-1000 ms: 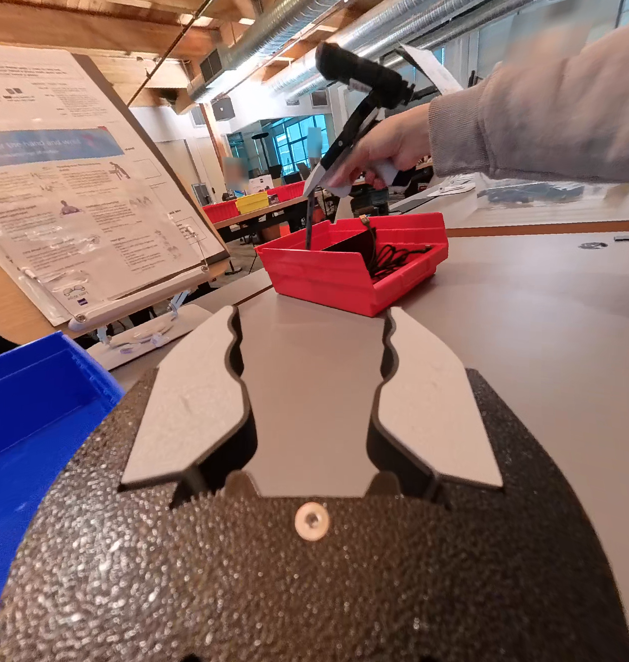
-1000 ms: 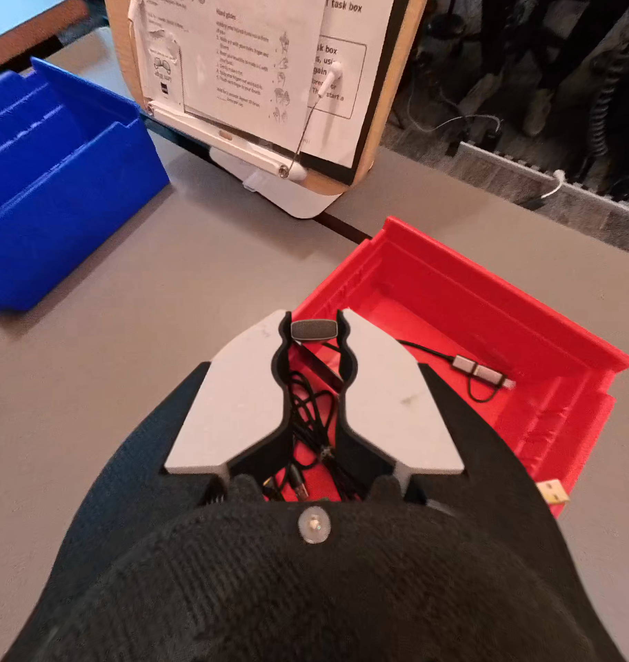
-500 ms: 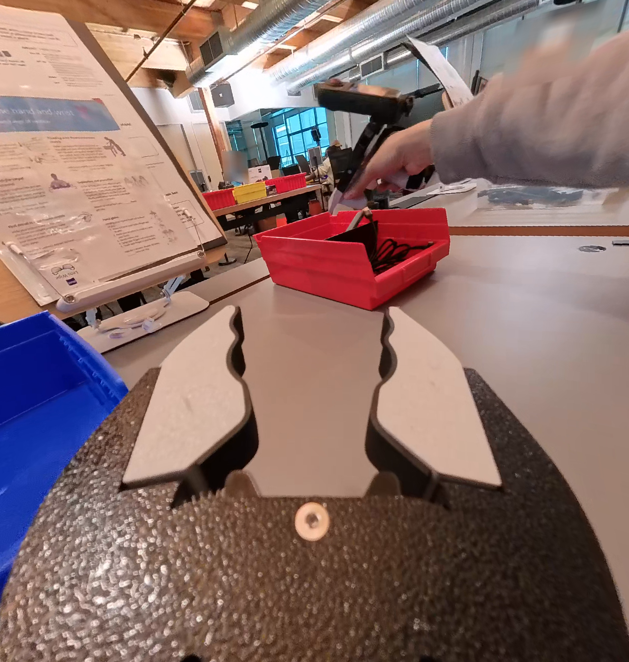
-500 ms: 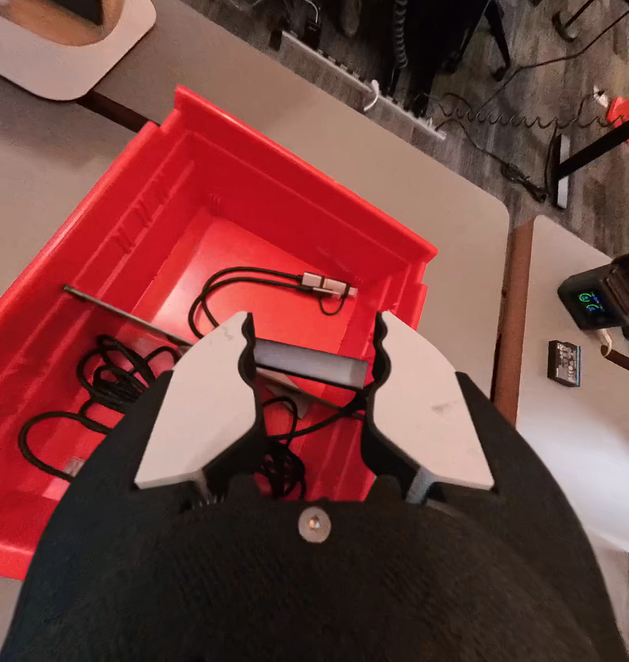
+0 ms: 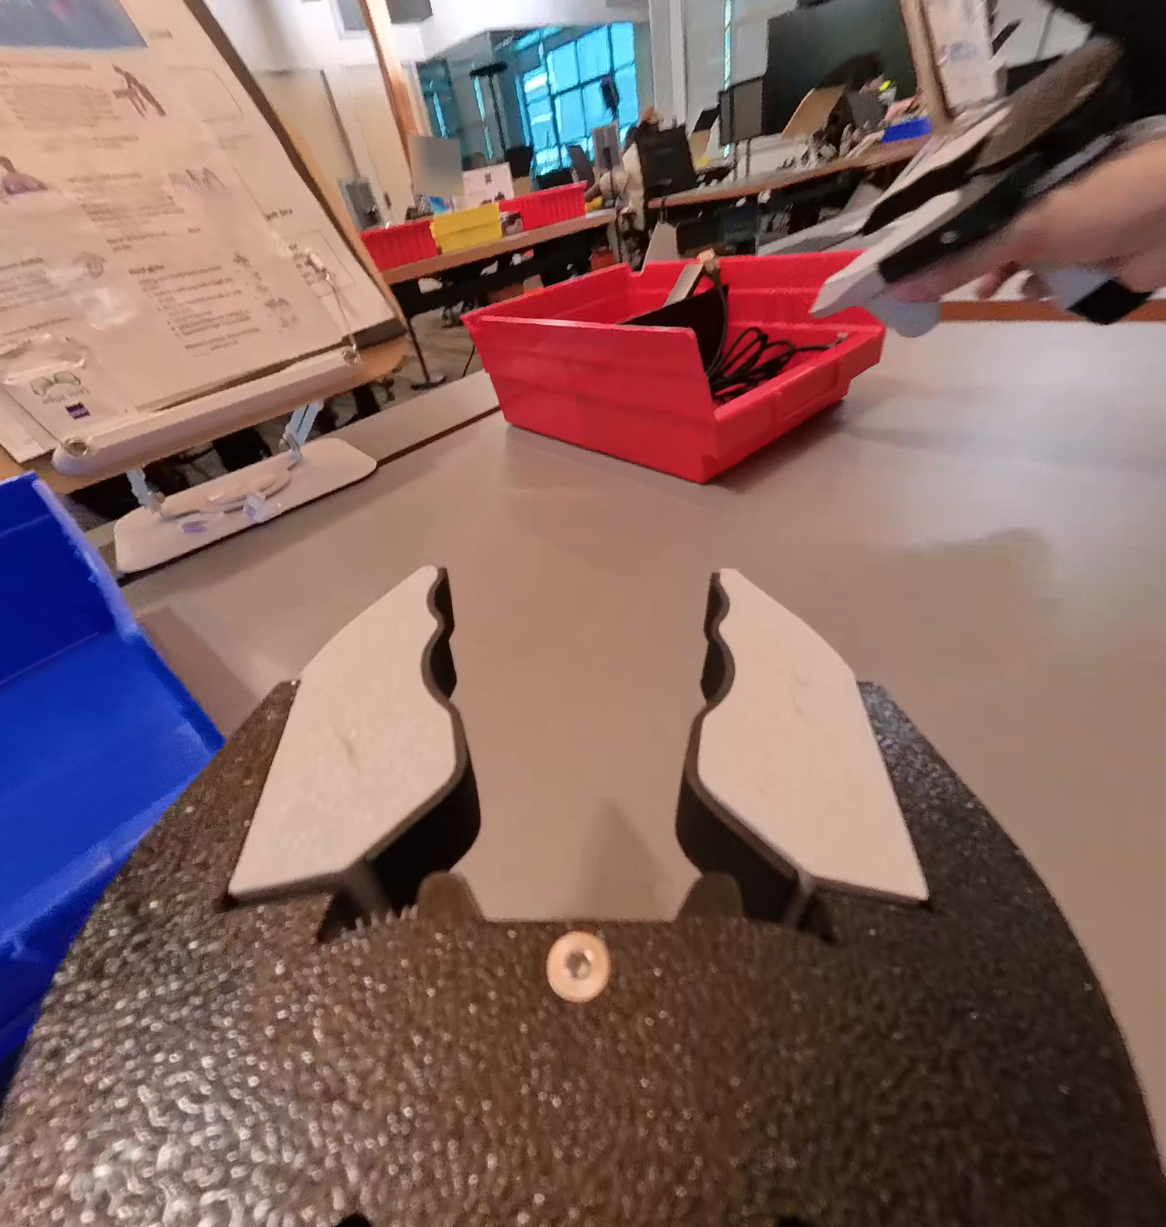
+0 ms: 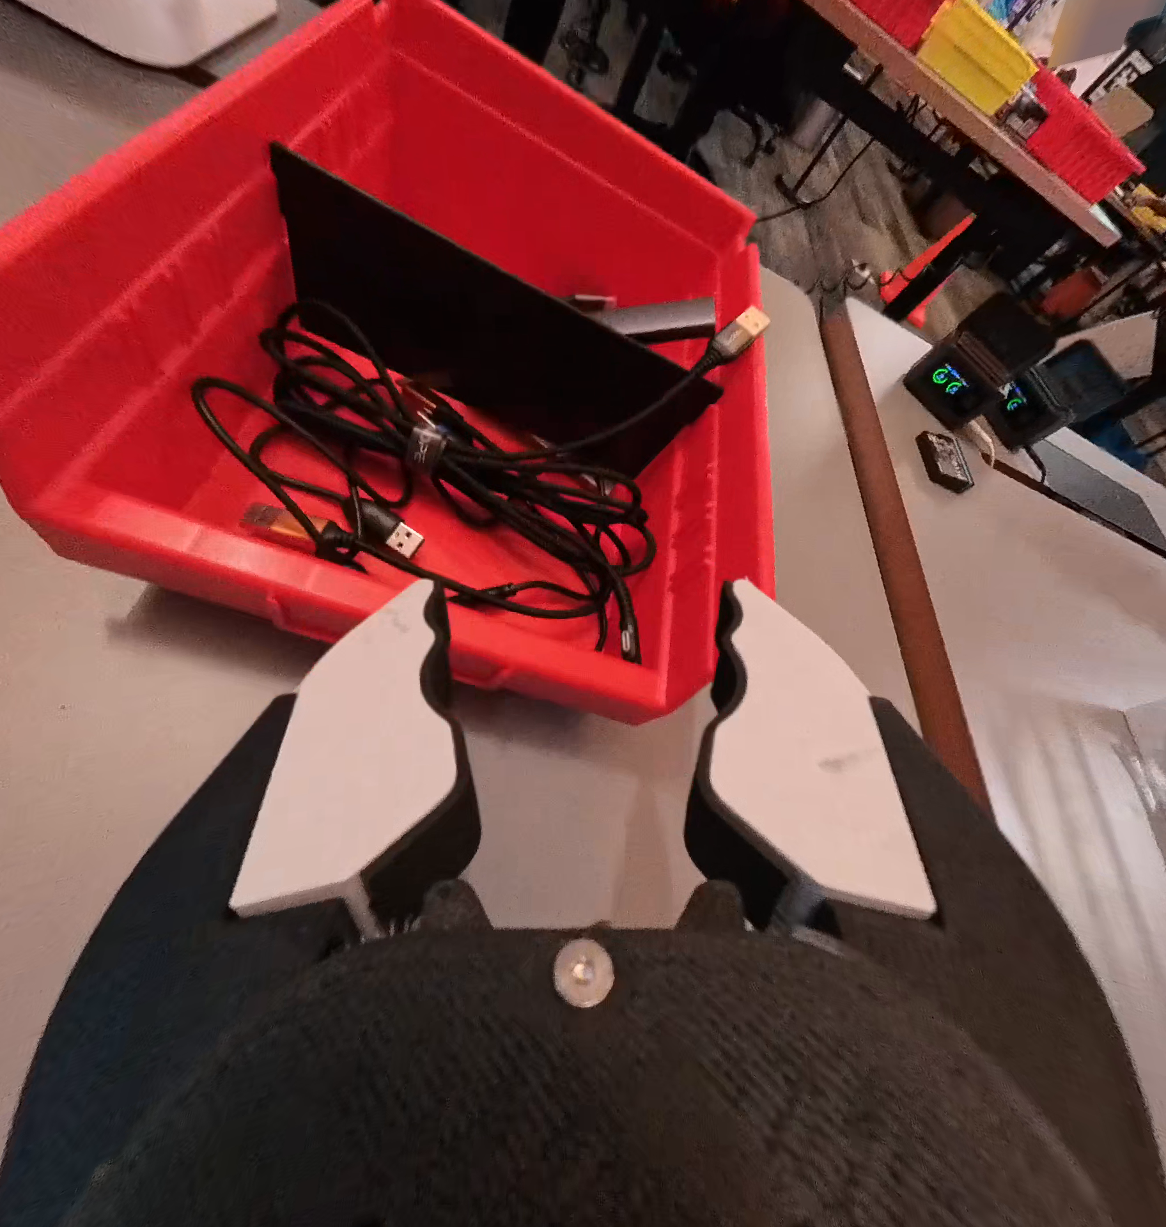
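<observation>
While both spread empty, right tool (image 6: 577,591) hangs over red bin (image 6: 168,531) near rim; left tool (image 5: 577,577) over bare table (image 5: 899,531).

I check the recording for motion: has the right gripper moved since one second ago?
Yes. The right gripper has drawn back out of the red bin and now hangs open over the table before the bin's near wall.

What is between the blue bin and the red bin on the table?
Mostly bare grey table. In the left wrist view, only the white base of the paper stand sits off to the side between the blue bin and red bin.
</observation>
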{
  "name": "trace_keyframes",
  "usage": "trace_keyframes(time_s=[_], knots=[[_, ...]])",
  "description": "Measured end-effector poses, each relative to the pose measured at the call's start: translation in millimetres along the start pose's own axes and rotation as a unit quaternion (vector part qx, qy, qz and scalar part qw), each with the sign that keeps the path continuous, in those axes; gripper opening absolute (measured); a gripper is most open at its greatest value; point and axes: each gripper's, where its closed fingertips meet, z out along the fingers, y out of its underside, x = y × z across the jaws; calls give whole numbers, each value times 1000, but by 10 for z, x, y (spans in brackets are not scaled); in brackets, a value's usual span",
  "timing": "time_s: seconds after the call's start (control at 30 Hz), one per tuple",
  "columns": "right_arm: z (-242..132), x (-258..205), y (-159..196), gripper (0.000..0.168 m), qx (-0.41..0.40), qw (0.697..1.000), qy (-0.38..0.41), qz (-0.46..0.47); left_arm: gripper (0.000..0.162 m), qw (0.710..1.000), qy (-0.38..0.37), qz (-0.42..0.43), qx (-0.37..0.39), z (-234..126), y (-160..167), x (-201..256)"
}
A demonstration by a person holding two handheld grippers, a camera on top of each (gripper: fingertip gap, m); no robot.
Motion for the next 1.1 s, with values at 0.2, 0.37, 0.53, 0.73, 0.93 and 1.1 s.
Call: trace_keyframes(time_s=[0.2, 0.37, 0.53, 0.73, 0.93, 1.1], knots=[[4, -35, 180, 88, -20, 999, -24, -12, 74, 999, -31, -33, -12, 222, -11, 4], [-20, 62, 125, 87, -2, 1000, -19, 4, 87, 995, -5, -96, -38, 972, -176, 358], [-71, 158, 63, 88, 10, 1000, -18, -1, 89, 992, -12, -73, -100, 1773, -340, 674], [-112, 265, 60, 88, 23, 999, -30, 15, 75, 983, -54, -85, -155, 2480, -326, 566], [-153, 348, 48, 87, 41, 997, -48, 40, 18, 972, -103, -60, -204, 2662, -162, 275], [-244, 389, -4, 86, 61, 995, -63, 45, 7, 973, -94, -41, -207, 2434, -102, 100]])
